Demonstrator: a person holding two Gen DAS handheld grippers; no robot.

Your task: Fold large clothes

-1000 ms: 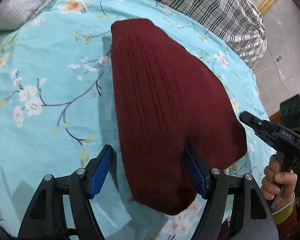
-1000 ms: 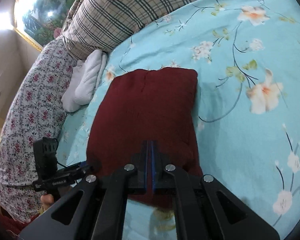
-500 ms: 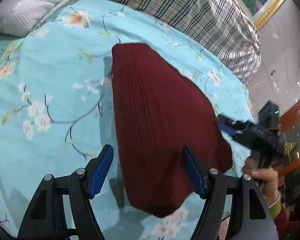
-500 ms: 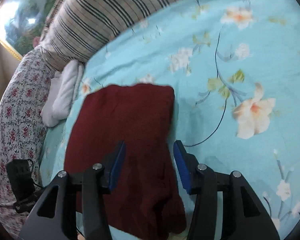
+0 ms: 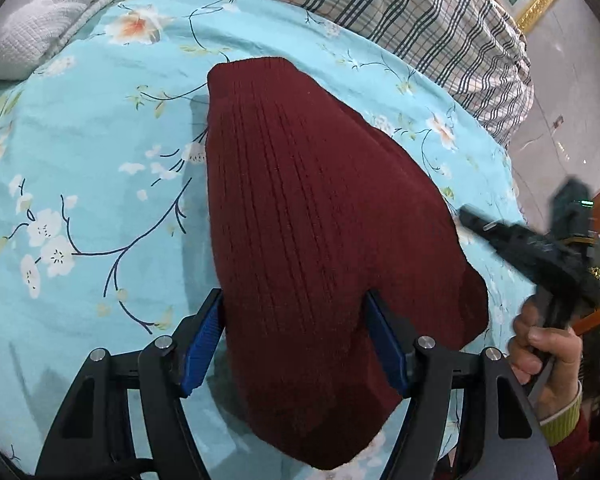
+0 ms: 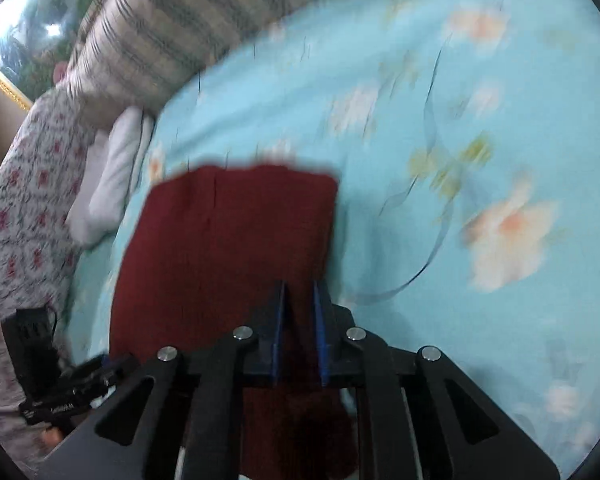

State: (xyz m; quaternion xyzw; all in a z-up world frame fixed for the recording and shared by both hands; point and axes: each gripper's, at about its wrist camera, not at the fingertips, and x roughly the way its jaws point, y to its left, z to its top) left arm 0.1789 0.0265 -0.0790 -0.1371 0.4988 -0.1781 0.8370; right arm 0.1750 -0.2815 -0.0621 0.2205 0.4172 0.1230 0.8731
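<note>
- Left wrist view: a dark red ribbed knit garment (image 5: 320,248) lies folded into a long, rounded slab down the middle of the frame, on a turquoise floral bedsheet (image 5: 80,168). Its vertical ribs run toward the upper middle; the near end hangs over the bed edge at the bottom.
- The left gripper (image 5: 296,340) is spread wide, blue pads on either side of the garment's near end, clamping nothing.
- A white quilted blanket (image 5: 48,12) sits upper left, a plaid pillow (image 5: 400,12) along the top.
- At right, a hand (image 5: 548,360) holds the right gripper's handle.
- Right wrist view, blurred: the garment (image 6: 228,252) fills the lower-left centre, squared far edge toward mid-frame.
- The right gripper (image 6: 299,320) has its jaws narrowly parted over the garment's right edge; cannot tell whether fabric is pinched.
</note>
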